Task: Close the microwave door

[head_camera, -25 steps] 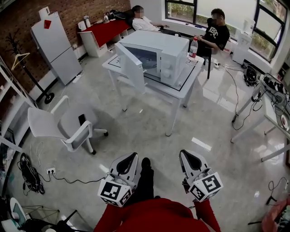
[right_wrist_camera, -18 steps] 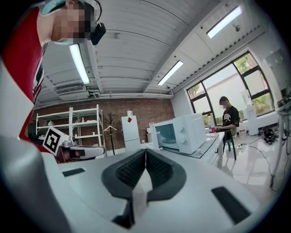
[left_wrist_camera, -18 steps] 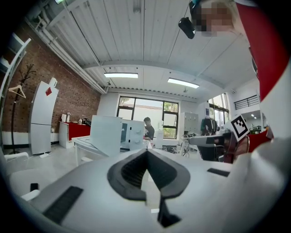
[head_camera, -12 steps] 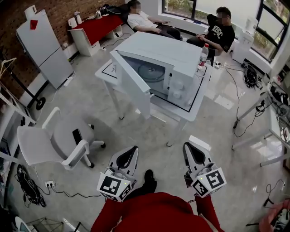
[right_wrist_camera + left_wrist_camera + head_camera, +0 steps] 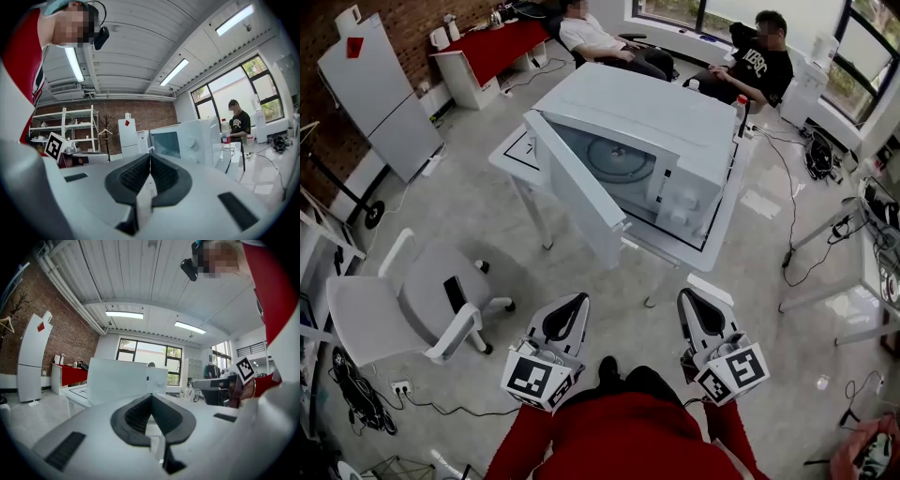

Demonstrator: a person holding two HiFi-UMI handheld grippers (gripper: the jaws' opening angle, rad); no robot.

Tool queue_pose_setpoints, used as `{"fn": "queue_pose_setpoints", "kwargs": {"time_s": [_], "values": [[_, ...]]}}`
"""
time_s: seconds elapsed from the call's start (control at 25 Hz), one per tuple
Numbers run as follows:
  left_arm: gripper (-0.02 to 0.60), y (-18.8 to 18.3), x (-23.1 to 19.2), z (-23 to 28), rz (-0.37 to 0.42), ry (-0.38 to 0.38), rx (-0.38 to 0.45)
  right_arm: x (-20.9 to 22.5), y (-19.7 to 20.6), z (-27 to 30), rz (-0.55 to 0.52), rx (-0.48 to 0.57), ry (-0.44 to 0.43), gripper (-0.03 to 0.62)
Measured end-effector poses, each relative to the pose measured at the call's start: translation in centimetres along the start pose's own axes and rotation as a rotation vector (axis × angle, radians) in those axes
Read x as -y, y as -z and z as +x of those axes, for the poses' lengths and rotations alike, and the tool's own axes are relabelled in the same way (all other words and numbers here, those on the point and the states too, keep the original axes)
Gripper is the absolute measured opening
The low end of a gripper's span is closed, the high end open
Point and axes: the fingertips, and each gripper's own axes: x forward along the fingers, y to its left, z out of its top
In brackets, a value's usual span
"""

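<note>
A white microwave (image 5: 649, 122) stands on a white table (image 5: 514, 150) ahead of me. Its door (image 5: 577, 193) hangs wide open toward me at the left, and the round turntable (image 5: 621, 157) shows inside. The left gripper (image 5: 572, 307) and the right gripper (image 5: 689, 302) are held low in front of me, well short of the table. Both are shut with nothing between the jaws. In the left gripper view the microwave door (image 5: 117, 379) shows as a broad white panel beyond the shut left gripper (image 5: 151, 398). In the right gripper view the microwave (image 5: 187, 139) stands past the shut right gripper (image 5: 149, 157).
A white office chair (image 5: 403, 314) with a phone on its seat stands at my left. Two people sit behind the table by the windows. A water bottle (image 5: 740, 111) stands at the table's far right. A white fridge (image 5: 373, 94), a red desk (image 5: 492, 42) and floor cables (image 5: 797, 220) lie around.
I have walked toward the table: the microwave and its open door have grown larger and closer in the head view. Both grippers stayed shut and kept their place before me.
</note>
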Motion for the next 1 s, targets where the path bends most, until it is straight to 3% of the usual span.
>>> {"fn": "queue_pose_setpoints", "kwargs": {"time_s": [0.32,0.76,1.0], "values": [[0.008,0.7,-1.5,2.5,-0.013,-0.006,-0.018,2.5,-0.7,2.1,-0.028,0.0,0.013,0.014],[0.008,-1.8,-3.5,6.0,0.025,-0.037,0.02,5.8,-4.3,5.0,-0.09,0.023,-0.008,0.014],[0.008,-4.4,-4.7,6.6,0.132,-0.109,0.071,6.8,-4.9,5.8,-0.089,0.025,-0.017,0.013]]}}
